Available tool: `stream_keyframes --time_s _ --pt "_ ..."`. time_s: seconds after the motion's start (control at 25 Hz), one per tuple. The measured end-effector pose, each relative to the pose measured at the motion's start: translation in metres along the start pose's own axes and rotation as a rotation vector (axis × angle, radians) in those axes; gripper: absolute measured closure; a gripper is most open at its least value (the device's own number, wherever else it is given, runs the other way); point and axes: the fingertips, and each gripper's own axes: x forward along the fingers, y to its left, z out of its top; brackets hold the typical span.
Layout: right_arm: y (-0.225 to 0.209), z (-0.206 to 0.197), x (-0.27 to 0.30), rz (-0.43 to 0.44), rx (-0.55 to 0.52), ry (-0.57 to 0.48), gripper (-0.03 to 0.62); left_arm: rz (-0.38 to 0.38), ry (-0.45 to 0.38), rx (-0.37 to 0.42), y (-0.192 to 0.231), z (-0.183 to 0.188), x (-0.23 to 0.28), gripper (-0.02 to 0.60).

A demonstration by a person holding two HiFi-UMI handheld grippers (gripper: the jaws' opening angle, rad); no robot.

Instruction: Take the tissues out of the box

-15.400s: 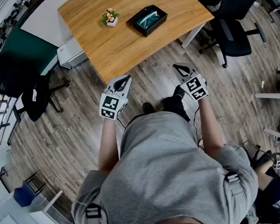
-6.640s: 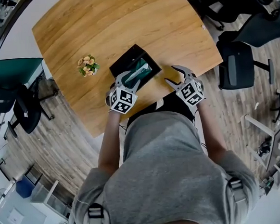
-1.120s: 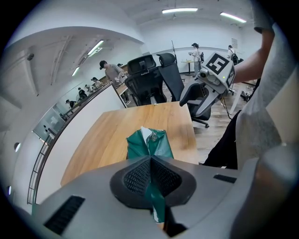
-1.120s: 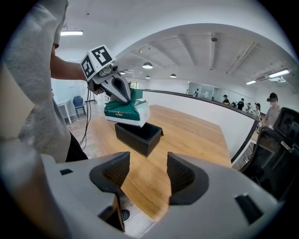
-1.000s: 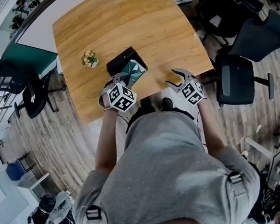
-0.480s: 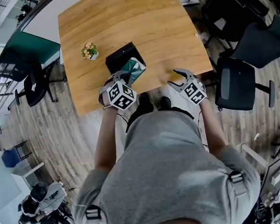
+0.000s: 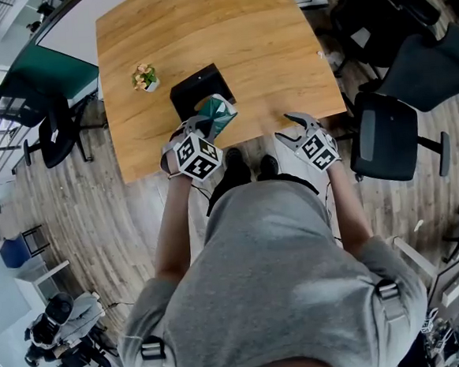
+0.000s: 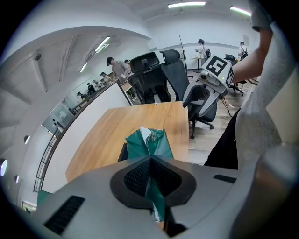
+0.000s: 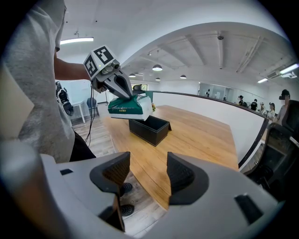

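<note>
The green tissue pack [image 7: 218, 114] hangs clear of the black box [image 7: 193, 87], pinched at its near end by my left gripper [image 7: 202, 126], which is shut on it. From the left gripper view, the pack's plastic [image 8: 149, 141] runs out from between the closed pads of the left gripper [image 8: 150, 162]. The right gripper view shows the pack [image 9: 130, 108] held level just above the box's [image 9: 150, 127] near corner. My right gripper [image 7: 289, 130] is open and holds nothing, over the table's front edge; from its own camera the right gripper [image 9: 148, 170] shows only bare wood between its fingers.
A small flower pot [image 7: 145, 77] stands left of the box on the wooden table [image 7: 225, 29]. Black office chairs [image 7: 388, 138] crowd the floor on the right, and another chair [image 7: 48, 134] is at the left. People stand far off in the room.
My left gripper has carried the tissue pack a little away from the box, toward the table's near edge. The right gripper has shifted slightly and stays open.
</note>
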Motion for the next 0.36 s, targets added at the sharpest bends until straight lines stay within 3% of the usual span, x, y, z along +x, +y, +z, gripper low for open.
stream_keyframes --time_s 0.36 --pt "0.011 -0.007 -0.003 0.014 -0.022 0.010 0.345 0.009 0.002 -0.025 -0.014 -0.009 -0.002 0.561"
